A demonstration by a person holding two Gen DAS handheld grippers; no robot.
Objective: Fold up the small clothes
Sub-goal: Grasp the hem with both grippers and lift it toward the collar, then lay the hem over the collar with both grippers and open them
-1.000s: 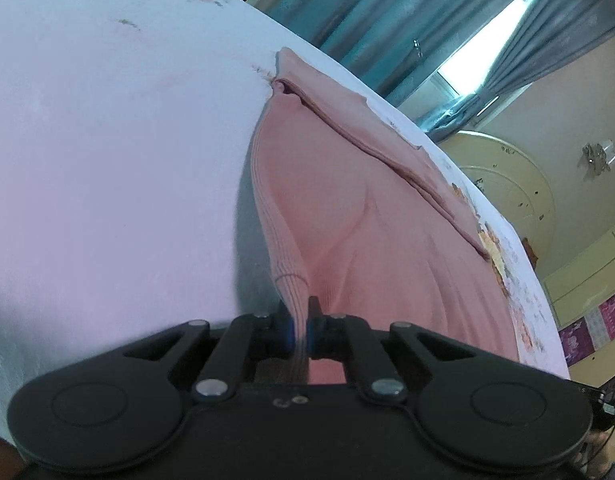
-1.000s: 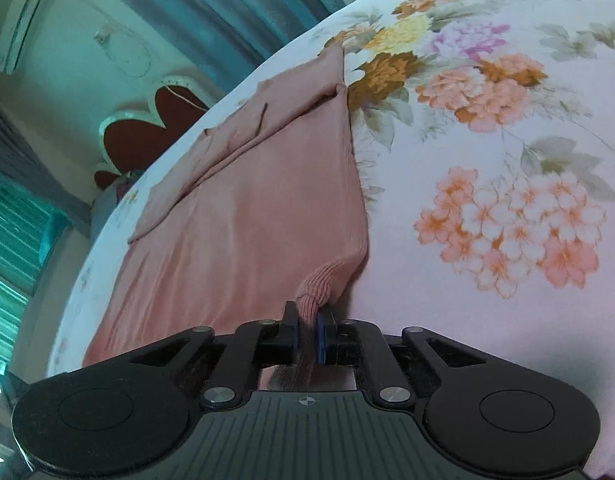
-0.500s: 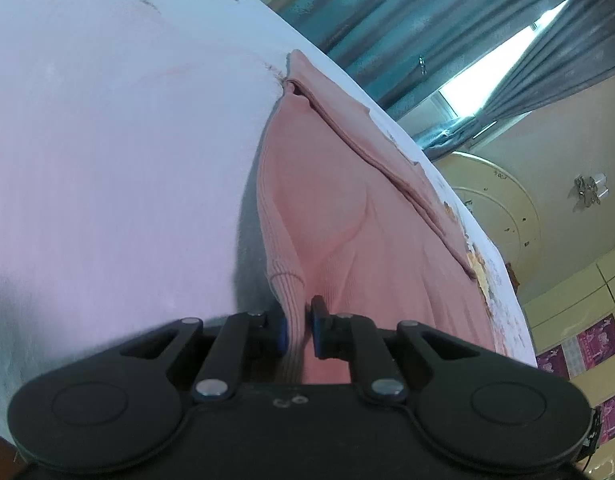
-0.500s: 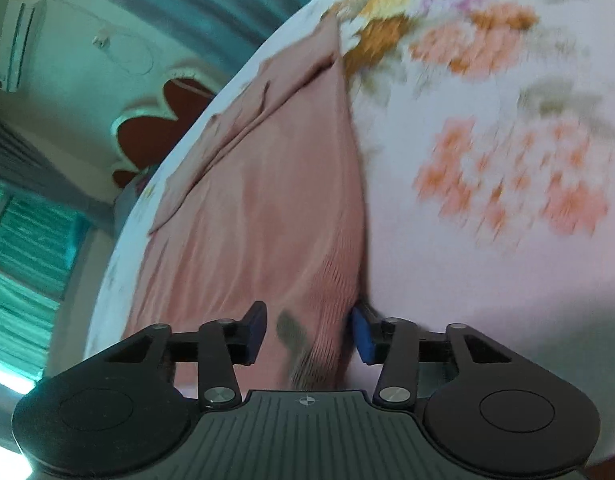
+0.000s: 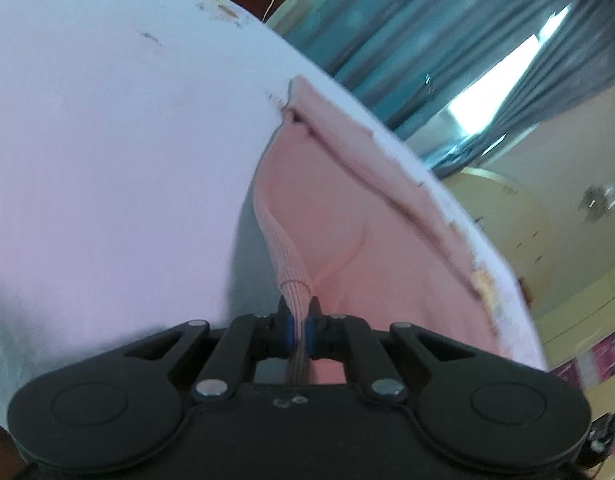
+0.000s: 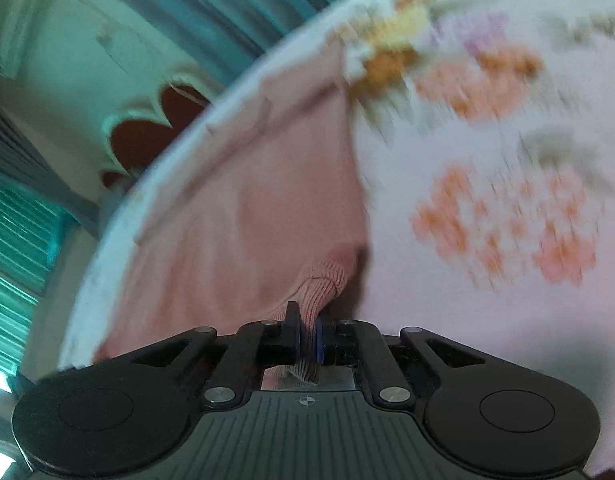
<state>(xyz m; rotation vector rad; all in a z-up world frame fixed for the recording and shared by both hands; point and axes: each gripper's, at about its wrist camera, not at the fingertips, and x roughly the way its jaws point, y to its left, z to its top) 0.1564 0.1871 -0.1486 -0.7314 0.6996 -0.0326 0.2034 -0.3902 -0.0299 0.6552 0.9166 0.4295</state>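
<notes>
Both hem corners pinched, fold ready.
My left gripper grips the pink garment's ribbed hem; my right gripper, closing, pinches its corner; next I'd carry both forward evenly.

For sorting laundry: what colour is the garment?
Plain pink garment, ribbed hem; clearest in the left wrist view.

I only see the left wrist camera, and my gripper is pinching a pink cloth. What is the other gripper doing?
Observer: The right gripper has its jaws closing on the pink top, with the ribbed hem bunched between them.
Operator: What's beside the top over there?
Observer: Big orange flowers printed on the bedsheet, just right of the top's edge. They look blurry.
</notes>
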